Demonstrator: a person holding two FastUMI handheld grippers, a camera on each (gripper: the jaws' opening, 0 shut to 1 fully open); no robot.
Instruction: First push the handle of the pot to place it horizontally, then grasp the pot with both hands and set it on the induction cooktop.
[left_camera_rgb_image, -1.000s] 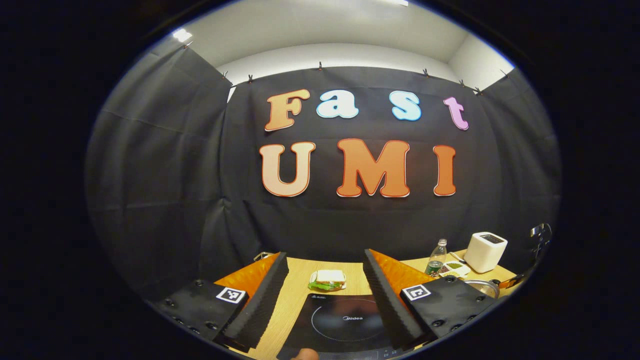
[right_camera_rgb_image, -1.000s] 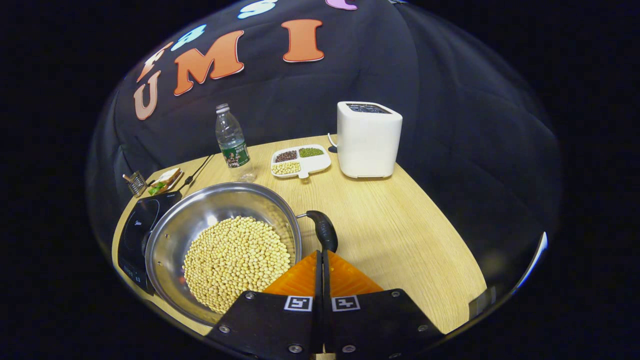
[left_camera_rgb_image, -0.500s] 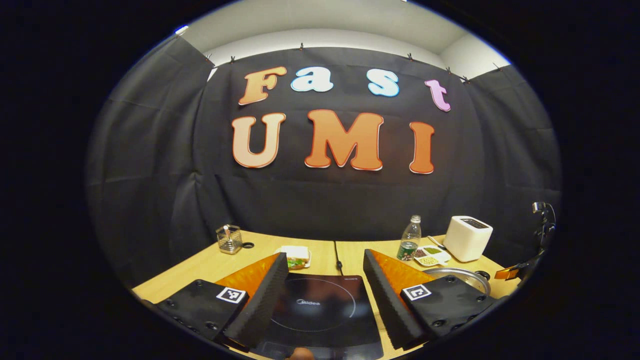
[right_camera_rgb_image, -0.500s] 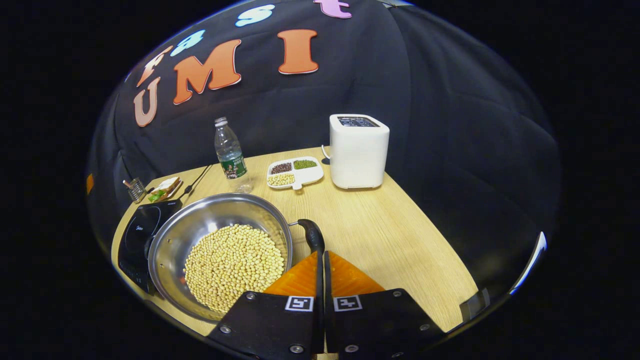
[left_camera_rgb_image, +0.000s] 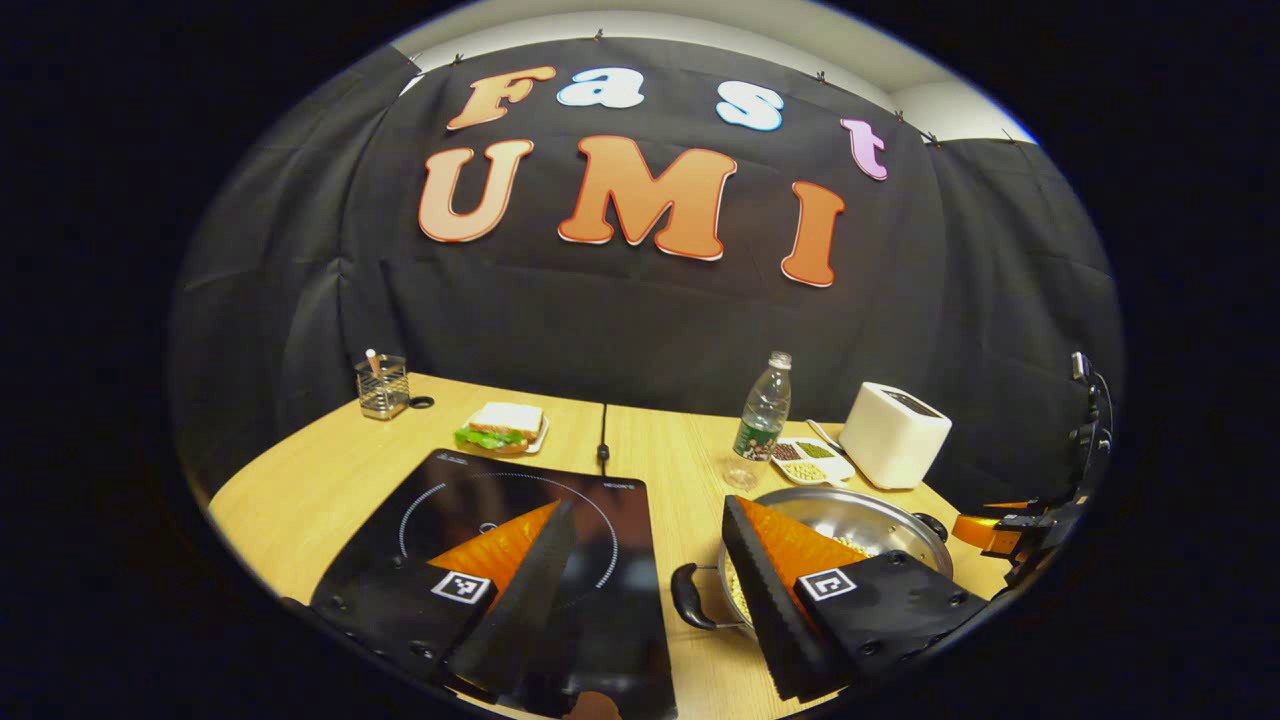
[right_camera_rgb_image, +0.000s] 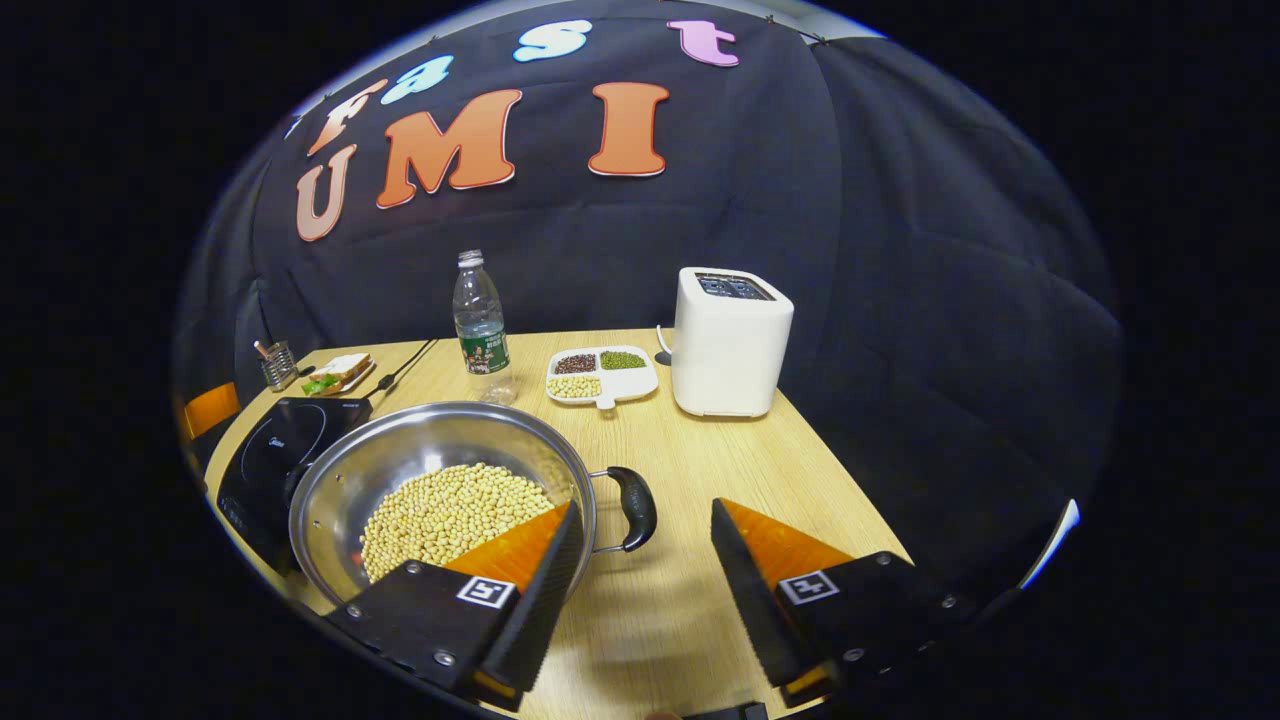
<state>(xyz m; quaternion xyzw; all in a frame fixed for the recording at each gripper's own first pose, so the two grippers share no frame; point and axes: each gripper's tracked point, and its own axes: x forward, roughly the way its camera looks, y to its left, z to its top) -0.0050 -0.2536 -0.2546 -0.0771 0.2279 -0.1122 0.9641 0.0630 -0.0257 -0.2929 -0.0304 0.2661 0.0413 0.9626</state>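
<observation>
We hold the right gripper (right_camera_rgb_image: 640, 545) with its jaws spread, straddling the pot's right handle (right_camera_rgb_image: 634, 506), which lies just ahead between the fingers. To grip well, we judge we should ease forward until both pads flank the black grip, then close squarely. The left gripper (left_camera_rgb_image: 640, 555) also hangs with jaws apart, above the cooktop's (left_camera_rgb_image: 530, 520) near edge, and the left handle (left_camera_rgb_image: 688, 597) lies just inside its right finger. The pot (right_camera_rgb_image: 440, 490), full of soybeans (right_camera_rgb_image: 450, 510), sits on the table (right_camera_rgb_image: 760, 460) beside the cooktop's right edge, not yet on it.
</observation>
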